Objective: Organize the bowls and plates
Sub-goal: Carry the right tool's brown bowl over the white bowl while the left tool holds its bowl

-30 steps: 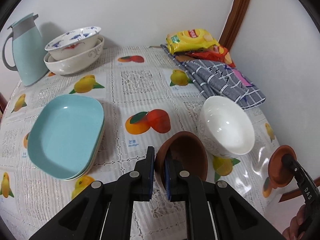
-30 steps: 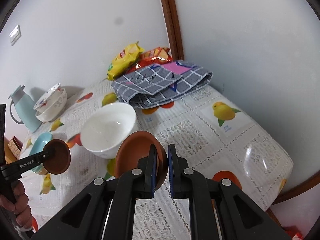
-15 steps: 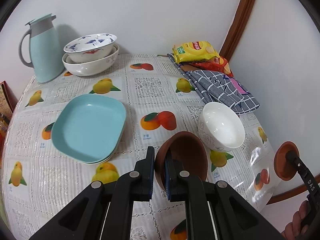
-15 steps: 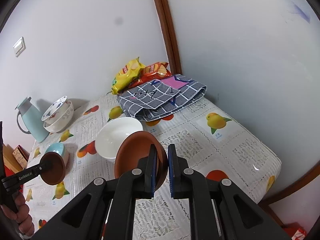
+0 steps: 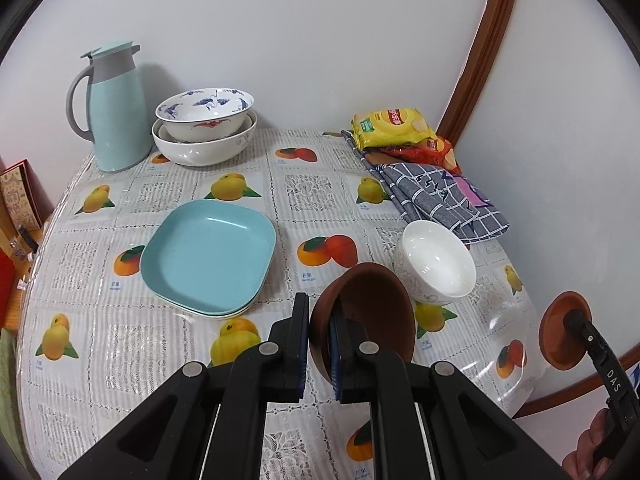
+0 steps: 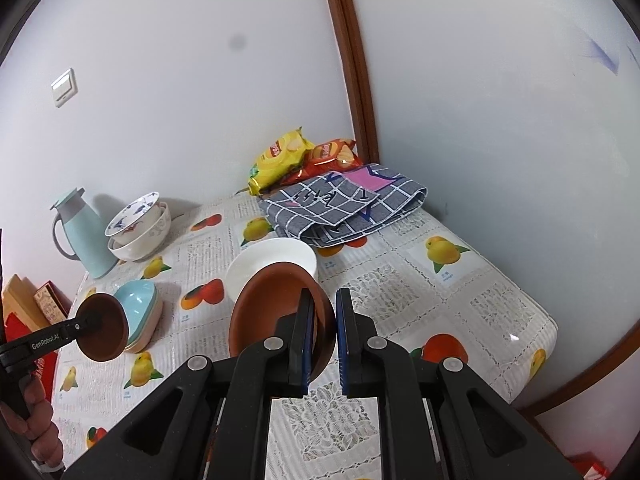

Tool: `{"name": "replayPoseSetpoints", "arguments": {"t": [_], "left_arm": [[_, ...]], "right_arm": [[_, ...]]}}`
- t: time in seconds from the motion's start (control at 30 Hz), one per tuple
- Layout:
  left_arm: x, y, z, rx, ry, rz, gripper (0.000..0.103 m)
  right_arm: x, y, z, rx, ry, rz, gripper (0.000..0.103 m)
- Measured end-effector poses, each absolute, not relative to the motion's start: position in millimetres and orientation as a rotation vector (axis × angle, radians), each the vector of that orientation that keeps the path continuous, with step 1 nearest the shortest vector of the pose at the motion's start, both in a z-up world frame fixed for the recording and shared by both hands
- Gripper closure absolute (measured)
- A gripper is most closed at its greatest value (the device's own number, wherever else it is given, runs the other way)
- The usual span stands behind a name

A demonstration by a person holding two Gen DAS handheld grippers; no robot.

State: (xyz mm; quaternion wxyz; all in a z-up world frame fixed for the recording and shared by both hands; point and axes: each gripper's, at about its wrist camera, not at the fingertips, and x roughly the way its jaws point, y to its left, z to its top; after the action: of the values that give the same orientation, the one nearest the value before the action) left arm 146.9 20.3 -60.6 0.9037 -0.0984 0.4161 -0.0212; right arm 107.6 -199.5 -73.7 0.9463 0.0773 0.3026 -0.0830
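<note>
My left gripper [image 5: 319, 330] is shut on the rim of a brown bowl [image 5: 370, 308] and holds it above the table; it also shows in the right wrist view [image 6: 105, 327]. My right gripper [image 6: 323, 328] is shut on a second brown bowl [image 6: 272, 306], seen in the left wrist view [image 5: 560, 332] off the table's right edge. A white bowl [image 5: 436, 262] sits on the table beyond both. A stack of light-blue square plates [image 5: 208, 254] lies to the left. Two patterned bowls [image 5: 204, 126] are stacked at the back.
A light-blue jug [image 5: 114, 108] stands at the back left beside the stacked bowls. Snack bags [image 5: 394, 130] and a folded checked cloth [image 5: 440, 196] lie at the back right by the wall. The fruit-print tablecloth [image 5: 312, 188] covers the table.
Both grippers have pulled back and up from the table with their brown bowls. More of the table and the jug now shows.
</note>
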Motion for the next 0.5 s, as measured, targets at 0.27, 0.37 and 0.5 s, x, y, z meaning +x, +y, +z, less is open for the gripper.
{"name": "replayPoseSetpoints", "arguments": {"t": [0.27,0.37,0.5], "left_arm": [[137.1,23.2,-50.0,-0.207,0.840,-0.043,0.094],[136.7,26.3,-46.2,-0.216,0.833,-0.037,0.094],[138.3,28.5,-43.1,-0.220,0.827,-0.030,0.094]], "right_arm": [[99.2,-193.0,-64.8,0.156,0.597,-0.156,0.092],[98.8,-190.7,-62.2,0.158,0.588,-0.142,0.092],[102.4,-186.2,-61.4,0.155,0.589,-0.123,0.092]]}}
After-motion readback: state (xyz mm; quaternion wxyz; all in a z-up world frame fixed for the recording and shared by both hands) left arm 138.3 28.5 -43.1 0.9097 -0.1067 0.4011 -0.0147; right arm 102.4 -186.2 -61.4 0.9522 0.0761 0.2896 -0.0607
